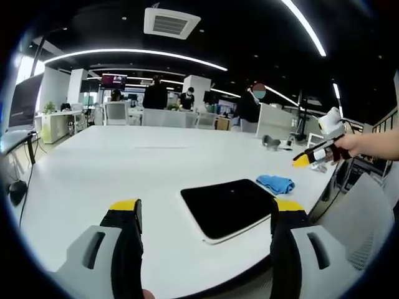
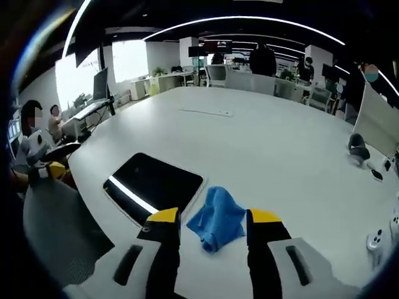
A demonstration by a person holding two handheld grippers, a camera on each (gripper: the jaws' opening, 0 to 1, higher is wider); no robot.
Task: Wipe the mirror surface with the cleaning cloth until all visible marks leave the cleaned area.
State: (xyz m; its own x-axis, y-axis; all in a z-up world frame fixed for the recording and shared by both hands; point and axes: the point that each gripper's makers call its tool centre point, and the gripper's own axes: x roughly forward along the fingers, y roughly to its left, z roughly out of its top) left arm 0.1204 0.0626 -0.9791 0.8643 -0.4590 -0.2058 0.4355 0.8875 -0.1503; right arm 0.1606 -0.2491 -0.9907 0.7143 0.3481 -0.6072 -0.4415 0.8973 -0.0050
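counter (image 1: 124,168): big white top, carries mirror + cloth; far end has small dark bits, unrelated prob.
mirror (image 1: 227,207): lies flat nr counter edge, dark face up, white rim; in right gripper view (image 2: 153,184) it reflects a ceiling light strip. Flat + face-up = ready to wipe, no propping needed. Marks on it: can't tell, too dark.
cloth (image 2: 216,219): blue, crumpled, on counter just beside mirror's corner, apart from glass or barely touching, can't tell. Parked close so pick-up → wipe is short. Also seen in left gripper view (image 1: 275,183).
right gripper (image 2: 213,218): jaws spread wide, empty; cloth sits between the yellow tips, a bit ahead/below, not pinched. Looks lined up for a grab (my read). From the left gripper view it's (image 1: 308,157) held above counter's far side by a hand.
left gripper (image 1: 206,208): jaws wide apart, holding nothing; mirror lies ahead between them, nearer the right-hand jaw. Prob. standing by to steady mirror.
step: cloth not yet picked, wipe not begun.
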